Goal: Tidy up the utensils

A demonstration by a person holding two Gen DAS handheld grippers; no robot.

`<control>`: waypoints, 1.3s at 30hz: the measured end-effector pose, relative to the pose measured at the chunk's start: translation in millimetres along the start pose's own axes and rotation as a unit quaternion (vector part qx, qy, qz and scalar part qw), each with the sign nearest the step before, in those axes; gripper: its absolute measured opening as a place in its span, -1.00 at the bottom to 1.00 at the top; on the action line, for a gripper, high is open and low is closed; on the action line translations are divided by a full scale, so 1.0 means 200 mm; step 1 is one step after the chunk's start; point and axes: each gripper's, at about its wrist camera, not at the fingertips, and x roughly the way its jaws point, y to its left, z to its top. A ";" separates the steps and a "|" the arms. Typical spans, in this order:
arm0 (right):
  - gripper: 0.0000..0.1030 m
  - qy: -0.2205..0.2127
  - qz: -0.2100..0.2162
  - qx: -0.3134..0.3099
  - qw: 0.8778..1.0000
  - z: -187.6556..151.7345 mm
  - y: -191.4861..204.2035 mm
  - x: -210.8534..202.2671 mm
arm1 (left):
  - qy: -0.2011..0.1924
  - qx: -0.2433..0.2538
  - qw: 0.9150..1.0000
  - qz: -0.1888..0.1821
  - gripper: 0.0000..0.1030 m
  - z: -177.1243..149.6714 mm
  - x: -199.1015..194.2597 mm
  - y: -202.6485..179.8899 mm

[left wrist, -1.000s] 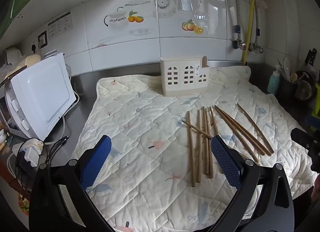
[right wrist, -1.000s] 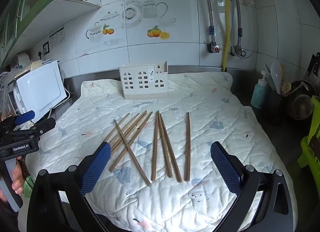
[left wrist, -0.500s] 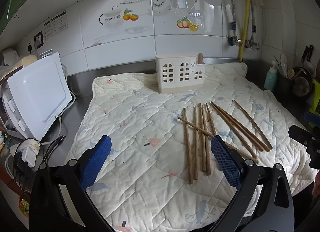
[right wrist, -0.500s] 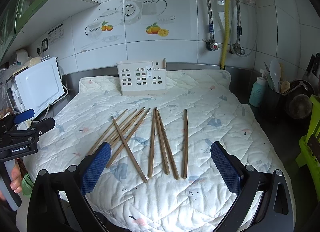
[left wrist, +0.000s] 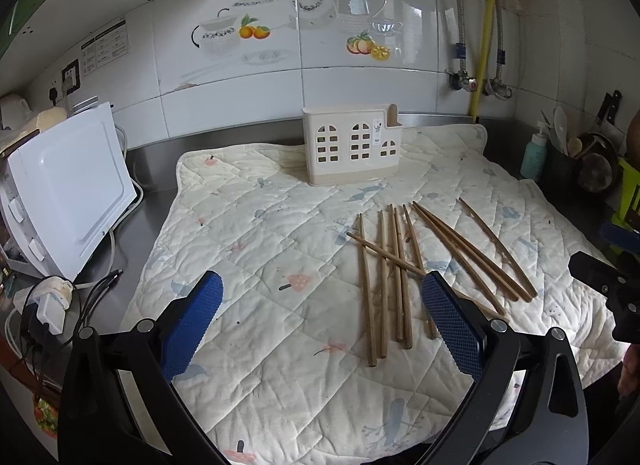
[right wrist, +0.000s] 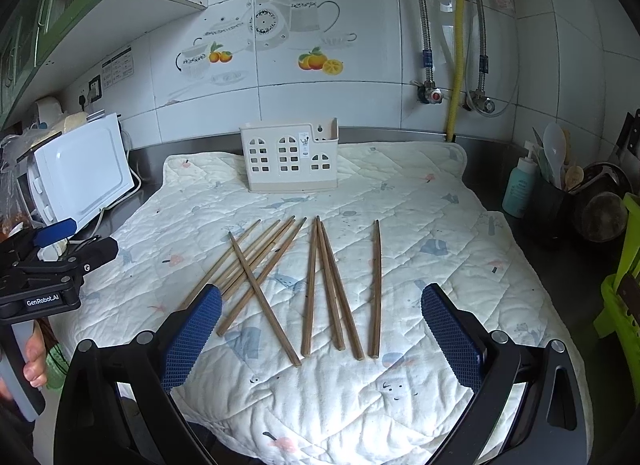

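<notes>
The cream utensil holder point(right wrist: 289, 157) stands upper centre of the frame on the quilted mat point(right wrist: 420, 225); its inside is hidden. Nine brown wooden chopsticks point(right wrist: 320, 285) lie loose at centre, one crossing others. Left gripper point(left wrist: 322, 325) and right gripper point(right wrist: 320, 329) are wide, holding nothing.

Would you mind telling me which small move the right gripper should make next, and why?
Probably lower the right gripper onto the lone chopstick at the right of the spread. Its jaws stand open and empty above the quilted mat, that stick lies apart from the others, and the white utensil holder appears empty.
</notes>
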 end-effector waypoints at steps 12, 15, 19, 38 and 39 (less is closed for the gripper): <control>0.88 0.000 0.006 -0.001 1.000 0.00 0.01 -0.01 | -0.005 0.007 1.000 0.004 0.91 -0.01 -0.01 -0.01; 0.88 0.001 0.006 -0.001 1.000 0.00 0.01 -0.01 | -0.006 0.008 1.000 0.003 0.91 -0.01 -0.01 -0.02; 0.88 0.002 0.009 -0.001 1.000 0.00 0.02 -0.01 | -0.006 0.010 1.000 0.004 0.91 -0.01 -0.01 -0.01; 0.88 -0.001 0.030 -0.002 1.000 -0.03 0.03 0.01 | 0.007 0.003 1.000 -0.012 0.91 -0.03 0.03 -0.01; 0.87 -0.001 0.032 -0.003 0.999 -0.03 0.03 0.01 | 0.008 0.004 1.000 -0.010 0.91 -0.03 0.03 -0.01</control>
